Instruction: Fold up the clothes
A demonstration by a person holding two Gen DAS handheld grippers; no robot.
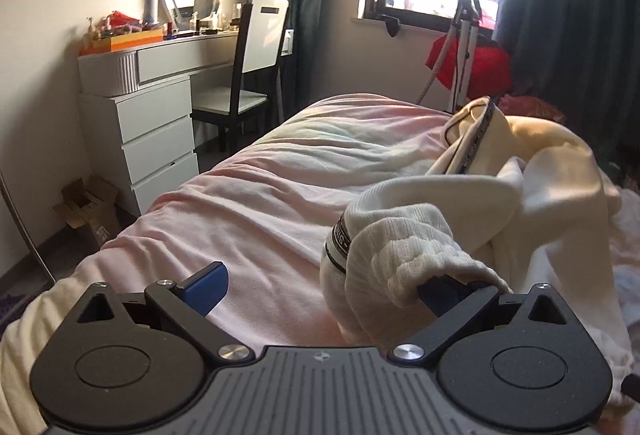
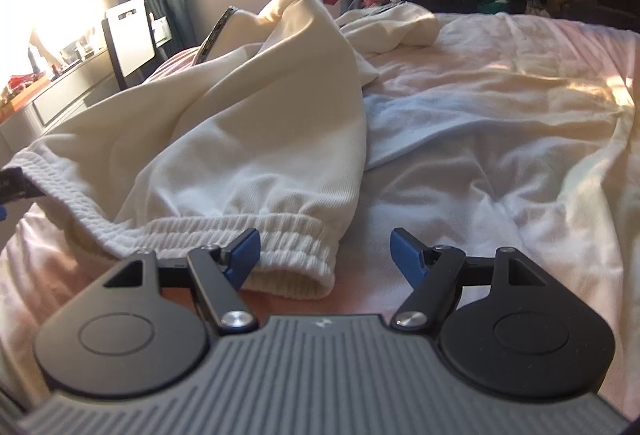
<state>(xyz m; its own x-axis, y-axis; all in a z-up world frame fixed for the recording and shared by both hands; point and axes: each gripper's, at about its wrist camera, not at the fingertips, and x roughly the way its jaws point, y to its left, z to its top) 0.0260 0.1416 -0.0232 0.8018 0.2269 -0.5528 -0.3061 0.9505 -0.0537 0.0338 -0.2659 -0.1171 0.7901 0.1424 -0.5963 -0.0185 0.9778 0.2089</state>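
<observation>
Bed (image 2: 500, 139) bears cream pants (image 2: 256, 139); left gripper (image 1: 320, 289) (jaws apart) snags the waistband (image 1: 408, 255), right gripper (image 2: 325, 257) released beside it.

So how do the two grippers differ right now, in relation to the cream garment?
The left gripper has the cream garment draped over one finger, hiding its pad; the right gripper shows both blue pads bare. The left's far finger stands over pink bedsheet; the right's jaws straddle the ribbed hem, unclamped. Both are open, low over the bed.
</observation>
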